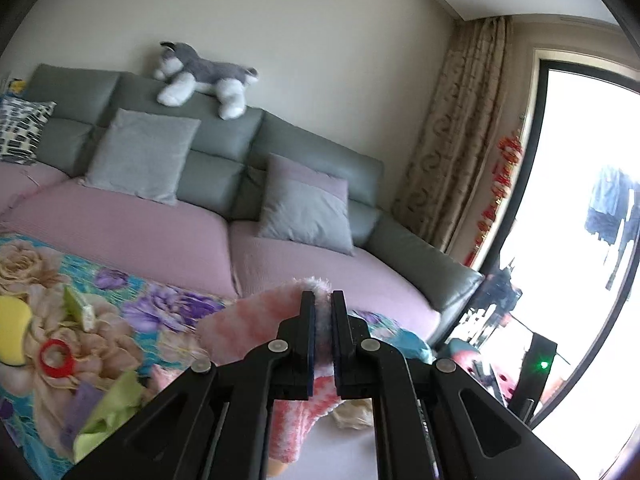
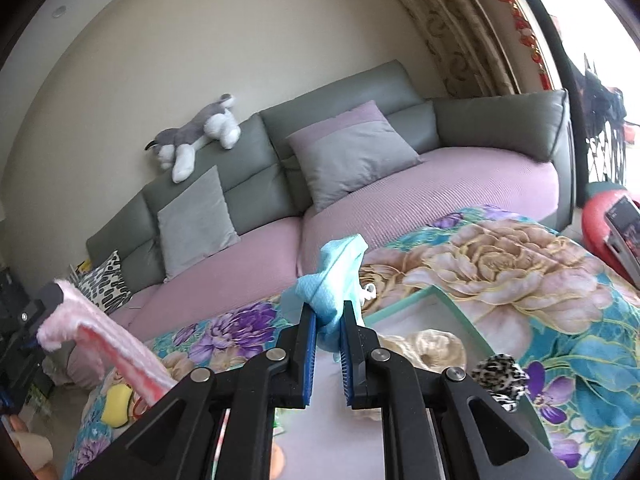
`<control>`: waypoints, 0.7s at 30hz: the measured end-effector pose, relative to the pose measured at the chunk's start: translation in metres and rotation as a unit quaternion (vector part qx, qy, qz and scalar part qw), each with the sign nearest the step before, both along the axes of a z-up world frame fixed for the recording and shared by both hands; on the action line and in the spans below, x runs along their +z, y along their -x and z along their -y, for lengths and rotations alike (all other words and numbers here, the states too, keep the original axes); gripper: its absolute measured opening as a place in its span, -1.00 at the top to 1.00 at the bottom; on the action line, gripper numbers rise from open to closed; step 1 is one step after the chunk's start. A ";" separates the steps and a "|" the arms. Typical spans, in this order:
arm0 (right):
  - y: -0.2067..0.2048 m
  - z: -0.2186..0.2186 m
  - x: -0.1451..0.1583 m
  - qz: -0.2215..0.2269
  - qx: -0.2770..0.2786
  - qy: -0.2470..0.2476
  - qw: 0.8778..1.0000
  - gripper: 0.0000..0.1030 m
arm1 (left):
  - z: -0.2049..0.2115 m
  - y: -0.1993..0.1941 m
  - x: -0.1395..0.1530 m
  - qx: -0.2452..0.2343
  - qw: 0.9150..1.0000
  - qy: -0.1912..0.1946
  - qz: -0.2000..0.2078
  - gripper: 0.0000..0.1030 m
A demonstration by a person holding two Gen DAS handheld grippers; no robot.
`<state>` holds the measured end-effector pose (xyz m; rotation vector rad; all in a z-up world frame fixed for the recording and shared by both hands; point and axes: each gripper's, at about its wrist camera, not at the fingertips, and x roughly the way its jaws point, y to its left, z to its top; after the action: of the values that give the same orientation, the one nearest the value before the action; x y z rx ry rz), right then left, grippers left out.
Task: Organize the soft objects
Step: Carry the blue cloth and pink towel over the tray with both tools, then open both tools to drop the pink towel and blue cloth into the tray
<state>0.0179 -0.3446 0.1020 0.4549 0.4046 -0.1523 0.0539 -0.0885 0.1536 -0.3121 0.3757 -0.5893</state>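
Pink fuzzy sock (image 1: 256, 320) pinched in the left gripper (image 1: 323, 300), left wrist view. Jaws nearly together, only the sock's cuff between the pads. Sock drapes to both sides of the fingers and hangs below them, over the floral cloth (image 1: 132, 308). On that cloth, to the left: yellow sponge (image 1: 14, 328), red ring (image 1: 56, 356), green rag (image 1: 108, 412). Behind, sofa (image 1: 224, 152) with pink seat cover, two grey cushions (image 1: 140, 156), plush husky (image 1: 204, 76) lying along the backrest top. Curtain (image 1: 452, 132) and bright window at right.

Right wrist view: right gripper (image 2: 329, 314) clamped on a light-blue cloth (image 2: 336, 276). Jaws narrow, fabric bunched between the blue pads and standing up above the tips. Held above the floral cloth, near a shallow tray (image 2: 452, 308) with a beige soft item (image 2: 432, 348) inside; leopard-print scrunchie (image 2: 500, 376) just beside the tray's rim. Left gripper visible at far left edge, sock trailing from it down toward the sponge. Same sofa and husky behind.
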 end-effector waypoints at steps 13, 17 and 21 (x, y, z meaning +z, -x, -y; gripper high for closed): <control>-0.043 -0.013 -0.060 -0.168 0.054 -0.006 0.984 0.78 | 0.051 -0.053 -0.089 -0.029 0.979 -0.083 -0.183 0.87; -0.043 -0.011 -0.070 -0.190 0.053 -0.013 0.980 0.77 | 0.059 -0.059 -0.114 -0.037 0.967 -0.103 -0.229 0.86; -0.047 -0.009 -0.079 -0.214 0.053 -0.018 0.975 0.77 | 0.068 -0.060 -0.131 -0.047 0.957 -0.120 -0.260 0.86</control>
<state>0.0646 -0.3354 0.0231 0.4338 0.8538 -0.1392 0.1141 -0.1563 0.0227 -0.2126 0.9675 -0.5426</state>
